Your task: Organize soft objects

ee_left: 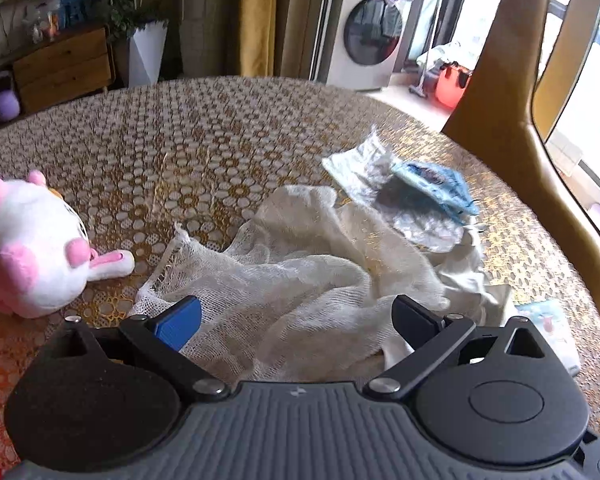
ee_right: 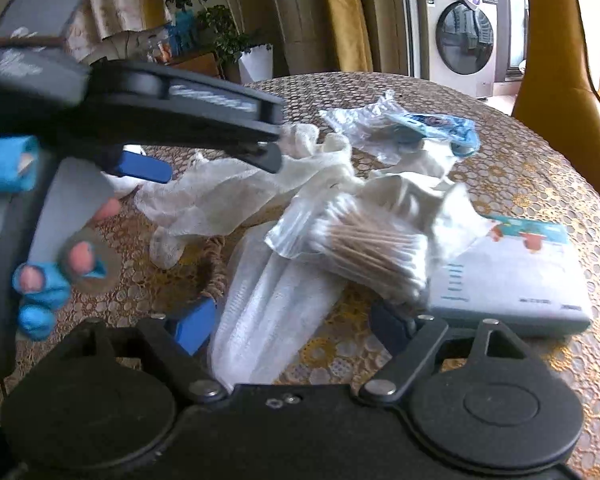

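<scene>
A white gauze cloth (ee_left: 300, 264) lies crumpled in the middle of the round table. My left gripper (ee_left: 296, 320) is open, its fingers straddling the near edge of the gauze. A pink and white plush toy (ee_left: 32, 248) lies at the left. In the right wrist view my right gripper (ee_right: 296, 320) is open over a white mesh packet (ee_right: 268, 312) and a bag of cotton swabs (ee_right: 364, 248). The left gripper (ee_right: 216, 160) shows there from the side, over the gauze (ee_right: 236, 196).
A clear bag with a blue item (ee_left: 424, 192) lies beyond the gauze. A flat pale blue box (ee_right: 512, 280) lies at the right. The table has a patterned lace cover (ee_left: 204, 136). A tan chair back (ee_left: 532, 128) stands at the right edge.
</scene>
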The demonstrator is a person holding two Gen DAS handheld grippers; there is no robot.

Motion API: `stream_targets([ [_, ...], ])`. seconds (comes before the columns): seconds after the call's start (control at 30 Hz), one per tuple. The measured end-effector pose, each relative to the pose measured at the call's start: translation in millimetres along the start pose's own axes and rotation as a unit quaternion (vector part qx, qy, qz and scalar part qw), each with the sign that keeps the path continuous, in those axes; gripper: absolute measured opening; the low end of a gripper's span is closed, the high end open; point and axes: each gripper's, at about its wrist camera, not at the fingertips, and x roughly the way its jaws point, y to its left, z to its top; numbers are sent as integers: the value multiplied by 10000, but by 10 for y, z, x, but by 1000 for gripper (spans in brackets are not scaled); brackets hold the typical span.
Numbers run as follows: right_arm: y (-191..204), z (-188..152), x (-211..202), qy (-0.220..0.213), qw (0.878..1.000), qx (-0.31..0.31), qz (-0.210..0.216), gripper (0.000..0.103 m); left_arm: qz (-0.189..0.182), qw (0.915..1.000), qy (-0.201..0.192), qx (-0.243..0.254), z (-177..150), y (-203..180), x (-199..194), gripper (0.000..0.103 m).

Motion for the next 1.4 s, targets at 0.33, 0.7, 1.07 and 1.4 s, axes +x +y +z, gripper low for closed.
stream_targets([
  [0.33, 131, 13, 99, 15, 9998, -211, -66, 68, 73, 9996, 252, -49, 6, 85, 311, 102],
  [0.7, 217, -1, 84, 1, 9984, -531, -217, 45, 250, 9981, 177, 537, -58, -35, 364, 58],
  [1.07, 147, 34, -21, -109, 9995, -306, -32, 13, 74, 9984, 33, 564, -29, 60, 244, 11],
  [1.4, 144, 91, -407, -404, 9986, -61, 325, 9, 39, 9991, -296, 310, 18, 261, -145, 10],
])
